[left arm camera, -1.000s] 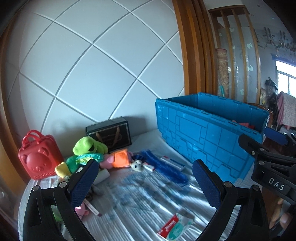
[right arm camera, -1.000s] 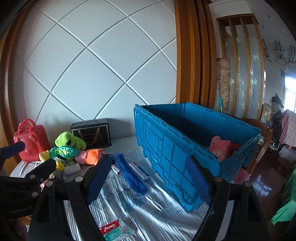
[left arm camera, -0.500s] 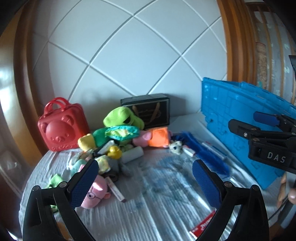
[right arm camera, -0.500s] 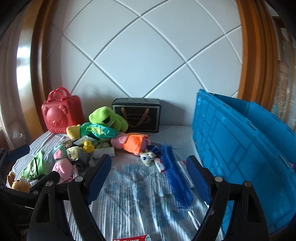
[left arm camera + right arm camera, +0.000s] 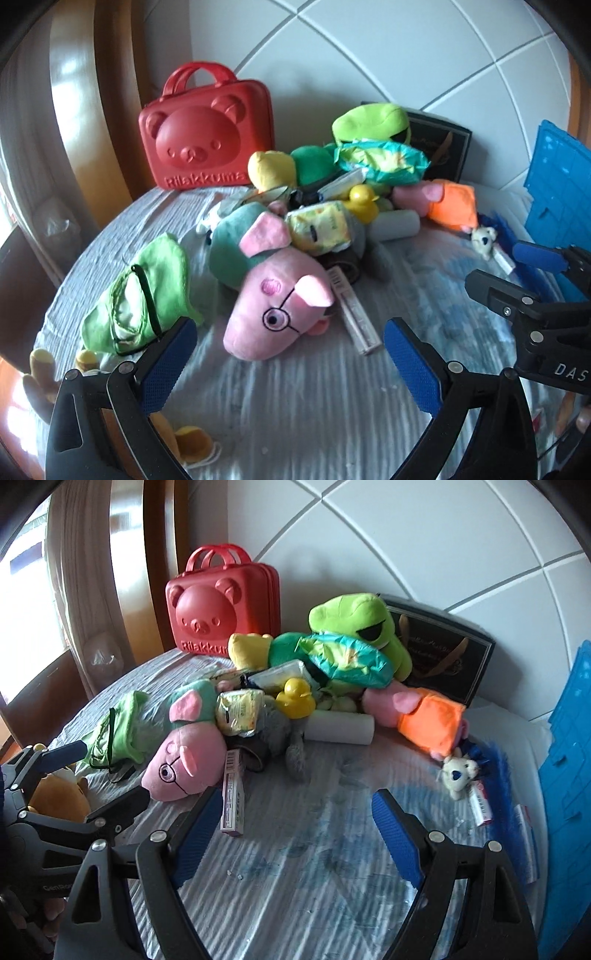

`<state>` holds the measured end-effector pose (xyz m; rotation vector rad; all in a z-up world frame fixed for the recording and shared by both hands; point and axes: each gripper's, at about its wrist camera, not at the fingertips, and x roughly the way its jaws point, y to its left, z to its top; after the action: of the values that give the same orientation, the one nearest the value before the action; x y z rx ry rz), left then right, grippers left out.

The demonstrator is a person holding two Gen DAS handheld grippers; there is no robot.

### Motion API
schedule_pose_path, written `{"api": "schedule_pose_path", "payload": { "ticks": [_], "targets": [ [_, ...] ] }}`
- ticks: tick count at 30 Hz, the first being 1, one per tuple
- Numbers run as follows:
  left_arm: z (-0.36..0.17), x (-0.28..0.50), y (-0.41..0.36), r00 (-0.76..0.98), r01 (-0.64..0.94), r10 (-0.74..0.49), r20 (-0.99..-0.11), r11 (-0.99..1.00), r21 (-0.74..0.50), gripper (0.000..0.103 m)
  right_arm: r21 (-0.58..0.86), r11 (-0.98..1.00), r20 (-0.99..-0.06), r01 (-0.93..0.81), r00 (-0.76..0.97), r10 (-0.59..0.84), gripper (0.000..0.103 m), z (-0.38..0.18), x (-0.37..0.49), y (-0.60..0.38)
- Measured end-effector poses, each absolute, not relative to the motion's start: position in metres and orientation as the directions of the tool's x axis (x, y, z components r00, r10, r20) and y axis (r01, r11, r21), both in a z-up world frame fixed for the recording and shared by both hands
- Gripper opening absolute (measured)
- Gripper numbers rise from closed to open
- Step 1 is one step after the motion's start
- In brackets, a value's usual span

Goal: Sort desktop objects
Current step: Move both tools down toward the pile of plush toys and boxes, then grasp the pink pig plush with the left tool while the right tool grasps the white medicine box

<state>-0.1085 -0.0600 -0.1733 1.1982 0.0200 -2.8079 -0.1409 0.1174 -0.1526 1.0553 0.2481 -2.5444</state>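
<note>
A pile of toys lies on the grey cloth table point(image 5: 295, 413). A pink pig plush with glasses point(image 5: 277, 314) lies at its front, just ahead of my open, empty left gripper point(image 5: 291, 365); it also shows in the right wrist view point(image 5: 184, 764). A green frog plush point(image 5: 354, 627), a yellow rubber duck point(image 5: 295, 698), an orange-dressed pig plush point(image 5: 424, 716) and a green cloth pouch point(image 5: 140, 295) lie around it. My right gripper point(image 5: 295, 834) is open and empty over bare cloth, near a flat pink box point(image 5: 232, 797).
A red bear-face case point(image 5: 207, 129) stands at the back left against the wall. A black gift box point(image 5: 443, 657) stands behind the frog. The blue crate point(image 5: 569, 775) rises at the right edge. A small white bear point(image 5: 458, 771) and blue feather duster point(image 5: 498, 768) lie beside it.
Both grippers have swung left, away from the blue crate, and come down close to the toy pile. The pink pig plush now lies just ahead of the left gripper. Both stayed open.
</note>
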Motion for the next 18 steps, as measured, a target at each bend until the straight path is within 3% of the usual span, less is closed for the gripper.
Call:
{"api": "schedule_pose_path", "payload": {
  "ticks": [14,16,17,18],
  "targets": [
    [-0.239,-0.182,-0.078,-0.607,-0.002,-0.014,-0.795,-1.000,0.019,0.102,-0.048,-0.915,-0.752,0.401,-0.617,-0.231,0.083,-0.202,-0.172,0.092],
    [-0.244,-0.186,-0.081,-0.592,-0.024,0.010,-0.806,-1.000,0.005,0.093,-0.054,-0.907,-0.760,0.418,-0.606,-0.235,0.083,-0.208,-0.173,0.085],
    [-0.246,-0.187,-0.084,-0.583,-0.040,0.043,-0.811,-0.999,-0.025,0.083,-0.056,-0.903,-0.765,0.426,-0.599,-0.235,0.083,-0.212,-0.174,0.081],
    [-0.247,-0.188,-0.085,-0.581,-0.051,0.062,-0.812,-0.998,-0.040,0.082,-0.058,-0.900,-0.772,0.432,-0.592,-0.234,0.083,-0.216,-0.175,0.077]
  ]
}}
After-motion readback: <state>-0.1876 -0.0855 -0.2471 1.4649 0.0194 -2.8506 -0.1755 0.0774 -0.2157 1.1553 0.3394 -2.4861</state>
